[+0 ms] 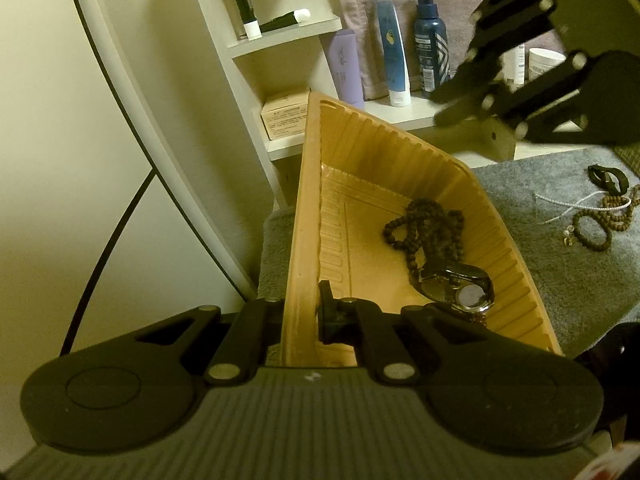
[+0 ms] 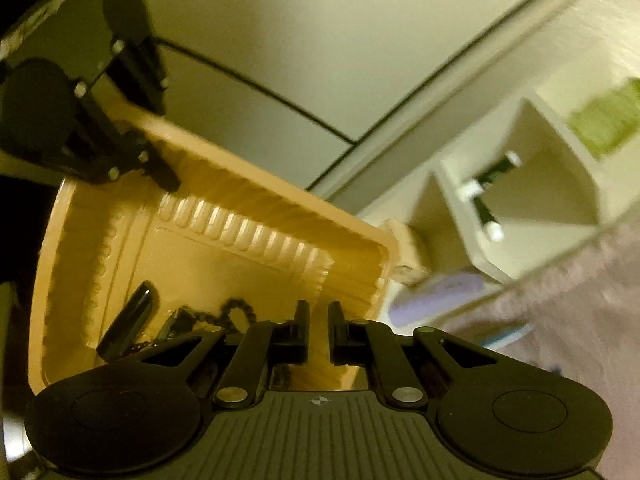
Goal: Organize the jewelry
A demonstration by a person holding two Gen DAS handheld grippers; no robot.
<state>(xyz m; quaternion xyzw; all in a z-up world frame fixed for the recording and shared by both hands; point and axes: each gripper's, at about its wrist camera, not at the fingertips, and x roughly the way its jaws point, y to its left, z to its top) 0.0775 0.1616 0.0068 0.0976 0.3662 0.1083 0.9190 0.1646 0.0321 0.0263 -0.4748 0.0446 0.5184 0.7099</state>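
tan tray (image 2: 240, 200) tilted, left gripper (image 2: 160, 172) clamped on its rim | right gripper (image 2: 319, 328) slightly apart over it | dark beads (image 2: 240, 314) inside

- Lavender tube (image 1: 345, 65), far shelf: vertical characters, too blurred to read.
- Cardboard box (image 1: 286, 114), lower shelf: printed lines, illegible.
- Dark blue spray bottle (image 1: 431, 44): barcode and label, illegible.
- No text can be read anywhere.

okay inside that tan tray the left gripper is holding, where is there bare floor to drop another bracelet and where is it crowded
Bare: the tray floor along the ribbed wall beside the left gripper, and the far end toward the shelf. Crowded: the side nearer the gray mat, where the dark bead strand and the wristwatch lie touching.
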